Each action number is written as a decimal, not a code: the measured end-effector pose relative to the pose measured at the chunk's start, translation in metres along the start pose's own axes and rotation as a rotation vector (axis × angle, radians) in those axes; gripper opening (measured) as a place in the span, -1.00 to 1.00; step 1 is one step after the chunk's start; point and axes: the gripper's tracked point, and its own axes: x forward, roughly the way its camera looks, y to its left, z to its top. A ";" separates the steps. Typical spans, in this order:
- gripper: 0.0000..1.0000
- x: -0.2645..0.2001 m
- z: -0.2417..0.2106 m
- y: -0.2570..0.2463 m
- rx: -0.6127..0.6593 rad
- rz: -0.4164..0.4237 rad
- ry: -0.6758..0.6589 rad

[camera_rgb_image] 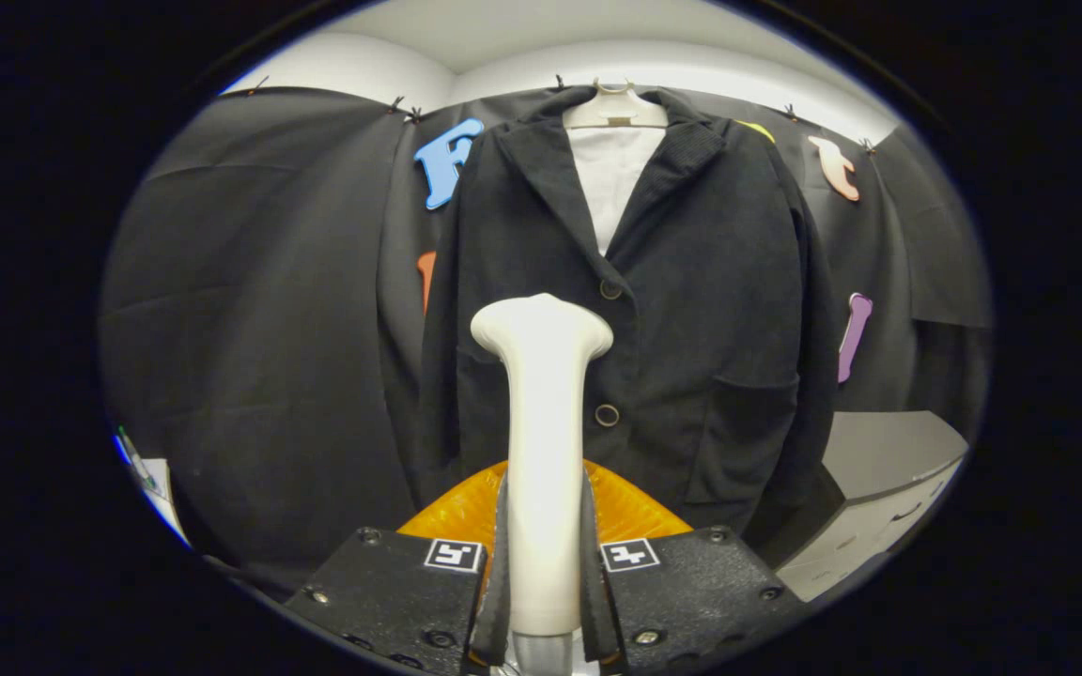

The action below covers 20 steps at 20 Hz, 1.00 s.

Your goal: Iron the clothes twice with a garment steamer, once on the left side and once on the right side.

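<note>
The hand-held two-finger gripper (pixel 546 563) has blocky textured finger housings studded with screws, each bearing a square black-and-white marker tag.

jacket (pixel 691 310) blocks ahead; cabinet (pixel 879 488) crowds beside it.

black cloth wall (pixel 250 310); pale cabinet (pixel 879 507) at its foot

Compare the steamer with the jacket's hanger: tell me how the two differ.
The garment steamer stands upright, clamped between the fingers of the tool; the hanger hangs at the top of the booth wall. The steamer is in front of the black jacket, with nothing draped on it; the hanger carries the jacket, so little more than its neck shows. The steamer is a tall stem flaring into a wide head; the hanger is a low, broad arch. Both look off-white.
</note>
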 end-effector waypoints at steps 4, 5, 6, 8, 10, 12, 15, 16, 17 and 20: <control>-0.34 -0.007 -0.023 0.005 -0.008 0.002 0.043; -0.34 -0.008 -0.030 0.006 -0.009 0.005 0.055; -0.34 -0.008 -0.035 0.007 -0.013 0.008 0.068; -0.34 -0.007 -0.049 0.011 -0.017 0.010 0.094; -0.34 -0.006 -0.065 0.014 -0.023 0.022 0.139; -0.34 -0.007 -0.078 0.013 -0.031 0.014 0.172; -0.34 -0.007 -0.097 0.013 -0.045 0.009 0.215; -0.34 -0.008 -0.104 0.012 -0.049 0.008 0.231; -0.34 -0.009 -0.110 0.011 -0.054 0.004 0.248; -0.34 -0.012 -0.132 0.008 -0.060 -0.003 0.298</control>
